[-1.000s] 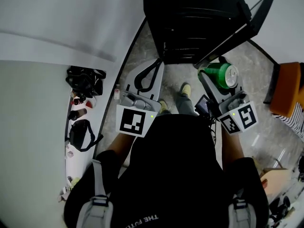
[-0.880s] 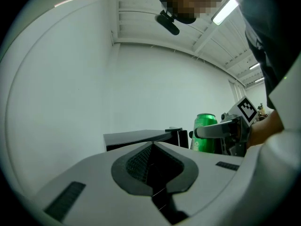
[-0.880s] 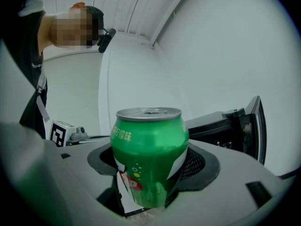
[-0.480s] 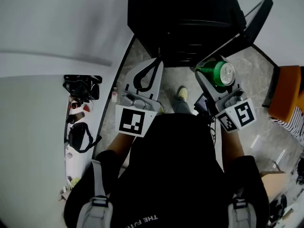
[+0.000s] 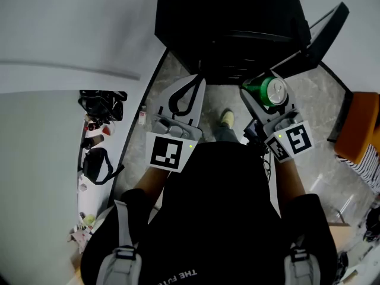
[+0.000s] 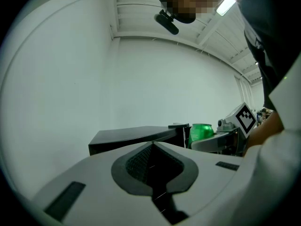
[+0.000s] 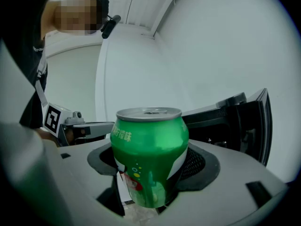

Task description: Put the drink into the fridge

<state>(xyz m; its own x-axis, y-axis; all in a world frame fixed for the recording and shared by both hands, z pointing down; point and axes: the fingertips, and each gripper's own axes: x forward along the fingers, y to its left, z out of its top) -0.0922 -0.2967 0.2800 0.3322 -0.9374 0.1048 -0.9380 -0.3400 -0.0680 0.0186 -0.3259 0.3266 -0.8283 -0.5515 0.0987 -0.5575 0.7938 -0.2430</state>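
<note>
Closer to fridge point(image 5: 231, 22) over marble floor point(image 5: 314, 103), right gripper point(image 5: 263, 89) pinches green can point(image 5: 275, 90); left gripper point(image 5: 195, 83), jaws together.

White wall point(image 5: 65, 28) fills the head view's upper left. Grey marbled floor point(image 5: 323, 94) shows centre right, an orange seat point(image 5: 359, 129) at the right edge.

Lighting: even, cool, from overhead; one ceiling strip lamp point(image 6: 226, 6) glows bright in the left gripper view. Walls point(image 6: 155, 79) pale, washed out. Fridge point(image 5: 231, 28) near-black, inner detail lost. Can point(image 7: 149, 157) sharp, soft sheen on its lid. Heavy fisheye bend; black corners in both gripper views.
</note>
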